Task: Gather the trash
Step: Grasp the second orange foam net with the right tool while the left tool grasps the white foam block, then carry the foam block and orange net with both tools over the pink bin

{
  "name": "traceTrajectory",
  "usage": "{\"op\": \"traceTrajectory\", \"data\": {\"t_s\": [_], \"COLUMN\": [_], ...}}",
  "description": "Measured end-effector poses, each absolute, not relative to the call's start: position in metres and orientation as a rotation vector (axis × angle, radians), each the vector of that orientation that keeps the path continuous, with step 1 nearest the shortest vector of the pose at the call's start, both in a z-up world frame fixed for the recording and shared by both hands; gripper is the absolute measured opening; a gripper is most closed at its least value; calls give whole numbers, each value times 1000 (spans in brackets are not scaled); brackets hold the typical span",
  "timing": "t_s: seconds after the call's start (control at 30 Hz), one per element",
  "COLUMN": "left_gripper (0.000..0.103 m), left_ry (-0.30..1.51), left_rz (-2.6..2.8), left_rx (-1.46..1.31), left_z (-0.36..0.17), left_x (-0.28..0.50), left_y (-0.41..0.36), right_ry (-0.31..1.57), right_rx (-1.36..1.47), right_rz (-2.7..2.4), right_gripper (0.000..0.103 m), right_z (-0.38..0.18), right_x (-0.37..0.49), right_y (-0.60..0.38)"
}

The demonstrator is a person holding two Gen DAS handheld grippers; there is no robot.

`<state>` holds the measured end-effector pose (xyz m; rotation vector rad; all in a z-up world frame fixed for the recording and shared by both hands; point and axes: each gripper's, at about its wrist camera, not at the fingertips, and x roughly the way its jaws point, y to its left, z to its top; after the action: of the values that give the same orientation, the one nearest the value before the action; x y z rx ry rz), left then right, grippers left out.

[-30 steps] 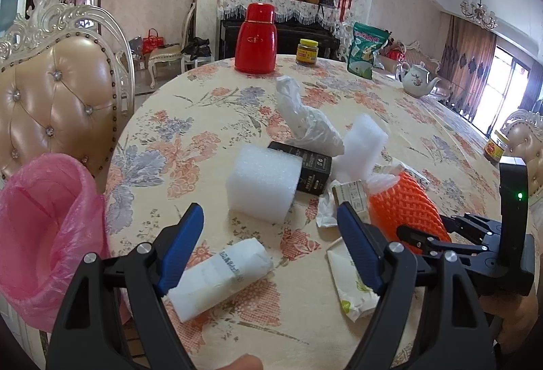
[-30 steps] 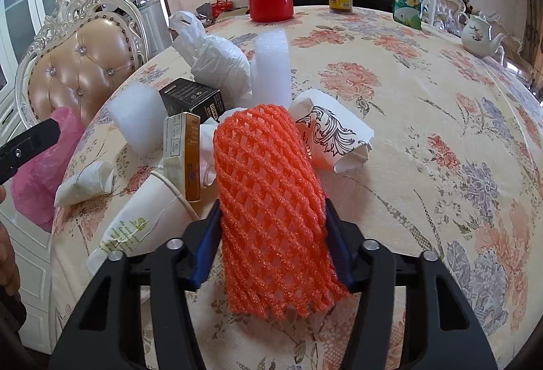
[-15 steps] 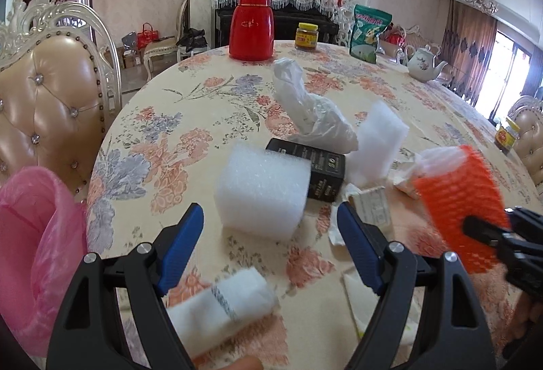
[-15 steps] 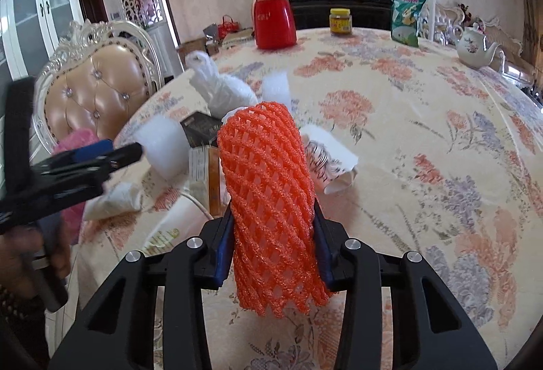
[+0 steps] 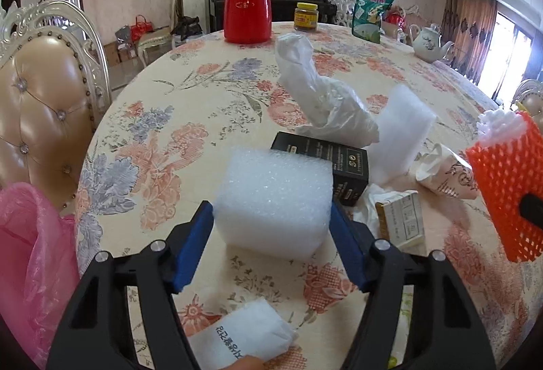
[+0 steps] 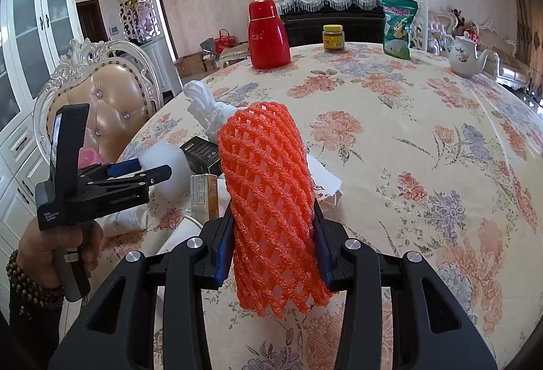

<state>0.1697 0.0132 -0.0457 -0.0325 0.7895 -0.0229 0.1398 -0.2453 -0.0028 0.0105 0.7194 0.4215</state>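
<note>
My right gripper (image 6: 273, 244) is shut on an orange foam net sleeve (image 6: 271, 200) and holds it above the table; the sleeve also shows in the left wrist view (image 5: 505, 186). My left gripper (image 5: 271, 241) is open, its blue pads on either side of a white bubble-wrap block (image 5: 275, 200) that rests on the table; whether the pads touch it I cannot tell. A pink trash bag (image 5: 30, 254) hangs at the table's left edge. A rolled white wrapper (image 5: 241, 339) lies below the left gripper.
On the floral table lie a black box (image 5: 325, 163), a crumpled white plastic bag (image 5: 322, 95), a white foam sheet (image 5: 400, 129), a small carton (image 5: 404, 217) and patterned paper (image 5: 448, 173). A red flask (image 5: 247, 10), jar (image 5: 305, 17), green pouch (image 5: 370, 13) and teapot (image 5: 429, 42) stand far back. A chair (image 5: 40, 98) stands left.
My left gripper moved forward from over the rolled wrapper until its pads flank the bubble-wrap block. My right gripper lifted the orange net sleeve up off the table.
</note>
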Motion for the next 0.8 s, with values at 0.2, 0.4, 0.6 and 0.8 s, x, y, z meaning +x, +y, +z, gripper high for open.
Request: {"op": "traceTrajectory", "data": {"t_s": [0.2, 0.4, 0.6, 0.8], "left_gripper": [65, 65, 65, 66], "left_ry": [761, 718, 669, 615], "left_rz": [-24, -16, 0, 34], "left_rx": [-44, -63, -73, -89], "left_z": [-38, -23, -3, 17], "left_x": [160, 142, 121, 95], "left_y": [18, 24, 35, 54], "right_ry": [712, 708, 696, 684], "right_rx": [7, 5, -4, -12], "right_rz": [419, 424, 435, 456], "right_gripper": [39, 39, 39, 39], "right_z": [-1, 1, 7, 14], "right_x": [138, 136, 133, 131], "right_y": [-241, -233, -223, -210]}}
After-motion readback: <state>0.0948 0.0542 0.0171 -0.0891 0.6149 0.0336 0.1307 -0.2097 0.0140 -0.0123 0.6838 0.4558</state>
